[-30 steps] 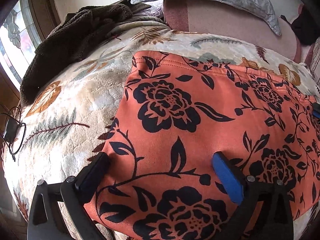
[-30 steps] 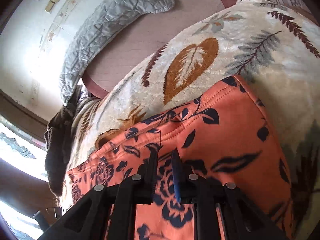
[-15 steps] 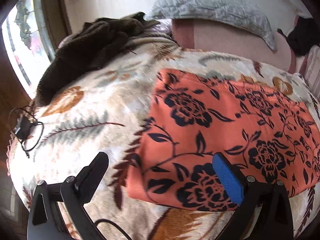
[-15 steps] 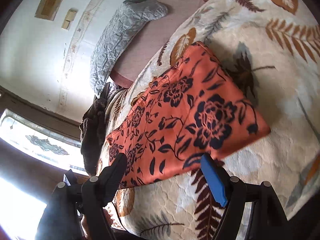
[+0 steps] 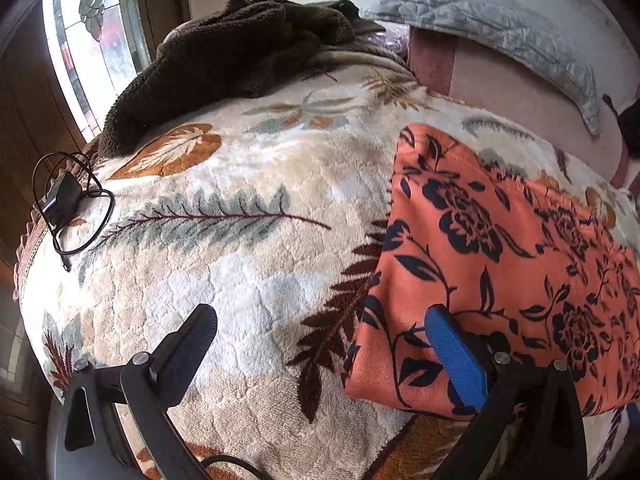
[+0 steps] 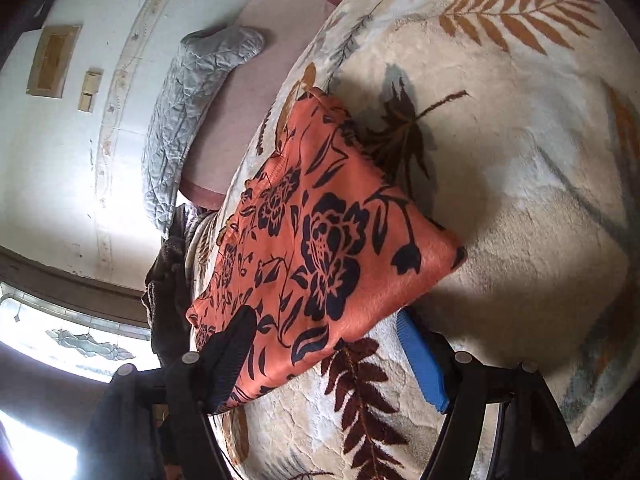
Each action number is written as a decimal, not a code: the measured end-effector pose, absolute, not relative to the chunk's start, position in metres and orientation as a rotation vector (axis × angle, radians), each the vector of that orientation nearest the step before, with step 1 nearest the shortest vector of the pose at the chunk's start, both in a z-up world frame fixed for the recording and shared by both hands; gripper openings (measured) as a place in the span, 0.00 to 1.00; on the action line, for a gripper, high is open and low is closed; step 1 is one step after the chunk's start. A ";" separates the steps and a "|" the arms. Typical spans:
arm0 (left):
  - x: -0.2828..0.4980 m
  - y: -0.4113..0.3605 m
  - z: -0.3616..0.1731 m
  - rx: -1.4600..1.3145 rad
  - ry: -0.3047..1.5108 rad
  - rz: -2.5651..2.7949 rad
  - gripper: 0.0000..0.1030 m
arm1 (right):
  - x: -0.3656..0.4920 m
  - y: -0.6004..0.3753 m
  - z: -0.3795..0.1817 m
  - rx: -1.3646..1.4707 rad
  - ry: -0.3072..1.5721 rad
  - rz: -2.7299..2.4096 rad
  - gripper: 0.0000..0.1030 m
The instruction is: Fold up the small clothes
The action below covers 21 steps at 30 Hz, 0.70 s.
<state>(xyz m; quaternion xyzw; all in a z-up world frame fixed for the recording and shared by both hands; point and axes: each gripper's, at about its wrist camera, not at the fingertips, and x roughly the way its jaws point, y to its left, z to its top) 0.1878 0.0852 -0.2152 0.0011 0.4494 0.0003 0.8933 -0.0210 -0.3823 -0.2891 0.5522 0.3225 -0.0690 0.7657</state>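
Observation:
An orange garment with black flowers (image 5: pixel 500 264) lies folded flat on the leaf-patterned bed blanket (image 5: pixel 240 248). My left gripper (image 5: pixel 320 328) is open and empty above the garment's near left corner; its blue pad (image 5: pixel 456 360) hangs over the cloth. In the right wrist view the same garment (image 6: pixel 320 248) lies ahead. My right gripper (image 6: pixel 324 328) is open and empty at its near edge.
A dark brown fleece (image 5: pixel 224 64) is heaped at the far left of the bed. A black charger with its cable (image 5: pixel 64 204) lies at the left edge. A grey quilted pillow (image 5: pixel 500 20) rests by the wall. A window (image 5: pixel 96 32) is to the left.
My right gripper let go of the garment, opened and drew back. My left gripper pulled back and to the left, so the garment now sits to its right.

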 end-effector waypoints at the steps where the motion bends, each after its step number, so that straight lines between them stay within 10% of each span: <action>1: 0.188 0.088 -0.212 -0.010 0.919 0.007 1.00 | -0.019 -0.384 -0.290 1.206 0.692 -0.153 0.73; 8: 0.205 0.077 -0.248 0.072 1.069 0.036 1.00 | 0.001 -0.394 -0.296 1.215 0.622 -0.199 0.71; 10: 0.204 0.077 -0.242 0.057 1.044 0.026 1.00 | 0.006 -0.396 -0.297 1.199 0.613 -0.228 0.61; 12: 0.206 0.081 -0.236 0.030 1.026 0.026 1.00 | 0.011 -0.401 -0.304 1.209 0.620 -0.251 0.30; 21: 0.211 0.068 -0.238 0.129 1.008 0.067 1.00 | 0.015 -0.402 -0.308 1.189 0.625 -0.239 0.28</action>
